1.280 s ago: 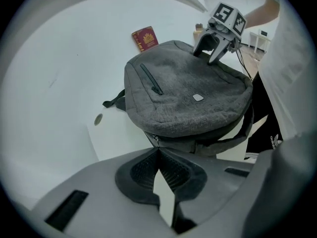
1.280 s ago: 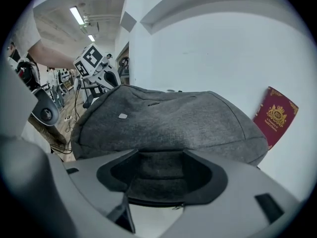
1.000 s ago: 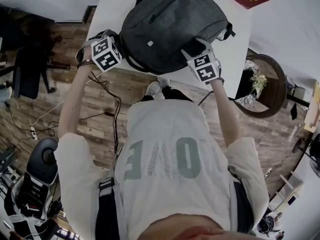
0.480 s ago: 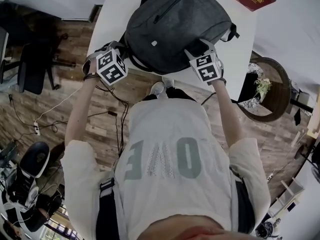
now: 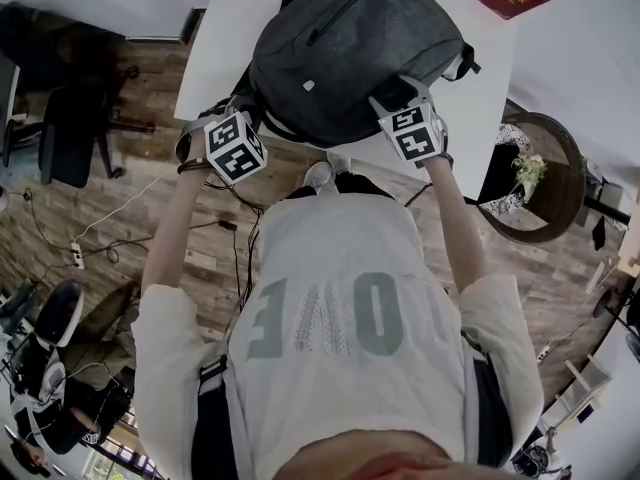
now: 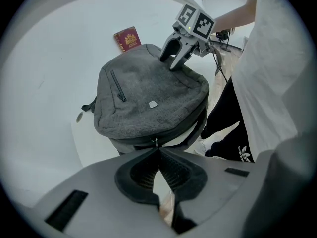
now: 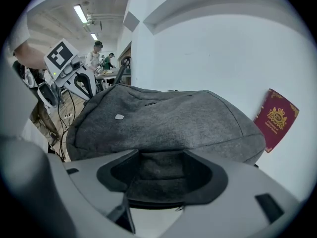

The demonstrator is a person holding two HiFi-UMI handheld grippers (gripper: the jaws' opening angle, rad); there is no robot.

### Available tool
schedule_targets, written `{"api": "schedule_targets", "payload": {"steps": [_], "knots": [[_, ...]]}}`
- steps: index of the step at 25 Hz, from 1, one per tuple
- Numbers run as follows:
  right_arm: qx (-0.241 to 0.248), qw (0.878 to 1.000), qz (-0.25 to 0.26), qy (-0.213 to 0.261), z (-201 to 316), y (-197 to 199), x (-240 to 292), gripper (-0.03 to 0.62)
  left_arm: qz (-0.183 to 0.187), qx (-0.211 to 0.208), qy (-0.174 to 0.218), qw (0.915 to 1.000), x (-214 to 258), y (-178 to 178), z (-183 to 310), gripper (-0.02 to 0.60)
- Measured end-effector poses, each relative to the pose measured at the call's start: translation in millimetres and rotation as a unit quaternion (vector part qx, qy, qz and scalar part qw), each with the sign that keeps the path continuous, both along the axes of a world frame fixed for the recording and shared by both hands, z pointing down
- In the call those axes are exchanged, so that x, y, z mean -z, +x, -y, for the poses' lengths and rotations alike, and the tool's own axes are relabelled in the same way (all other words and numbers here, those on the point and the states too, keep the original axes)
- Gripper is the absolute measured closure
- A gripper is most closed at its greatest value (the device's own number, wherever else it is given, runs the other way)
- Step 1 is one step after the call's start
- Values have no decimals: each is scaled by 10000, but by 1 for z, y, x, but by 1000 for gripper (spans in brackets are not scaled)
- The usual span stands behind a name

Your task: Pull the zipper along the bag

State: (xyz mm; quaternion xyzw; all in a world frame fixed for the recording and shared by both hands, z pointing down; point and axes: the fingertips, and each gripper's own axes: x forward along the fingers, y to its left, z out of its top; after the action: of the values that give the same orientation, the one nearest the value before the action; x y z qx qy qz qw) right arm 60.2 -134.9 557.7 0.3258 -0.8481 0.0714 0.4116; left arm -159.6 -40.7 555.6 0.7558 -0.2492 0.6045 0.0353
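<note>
Progress: left gripper (image 6: 158, 151), jaws pinched on the small metal zipper pull (image 6: 157, 143), has slid rightward along the grey fabric backpack (image 5: 350, 48) on the white table (image 5: 225, 28); right gripper (image 6: 172, 59), jaws wide, clamps its corner

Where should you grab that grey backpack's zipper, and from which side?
Grab the small zipper pull, which hangs out from the backpack's side seam toward the person. Come from that near side and pinch its thin tab, as the left tool does.
</note>
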Motion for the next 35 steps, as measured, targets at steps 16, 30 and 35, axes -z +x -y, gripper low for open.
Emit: {"api": "schedule_targets", "payload": {"steps": [16, 30, 35], "knots": [[-89, 9994, -324, -45, 4, 2, -2, 313, -841, 663, -335, 9937, 1, 25, -22, 555], [354, 9989, -267, 156, 7, 2, 17, 315, -1278, 1604, -495, 9775, -16, 29, -39, 555], [443, 9935, -163, 1034, 86, -12, 77, 292, -1126, 1593, -382, 9800, -21, 28, -37, 555]]}}
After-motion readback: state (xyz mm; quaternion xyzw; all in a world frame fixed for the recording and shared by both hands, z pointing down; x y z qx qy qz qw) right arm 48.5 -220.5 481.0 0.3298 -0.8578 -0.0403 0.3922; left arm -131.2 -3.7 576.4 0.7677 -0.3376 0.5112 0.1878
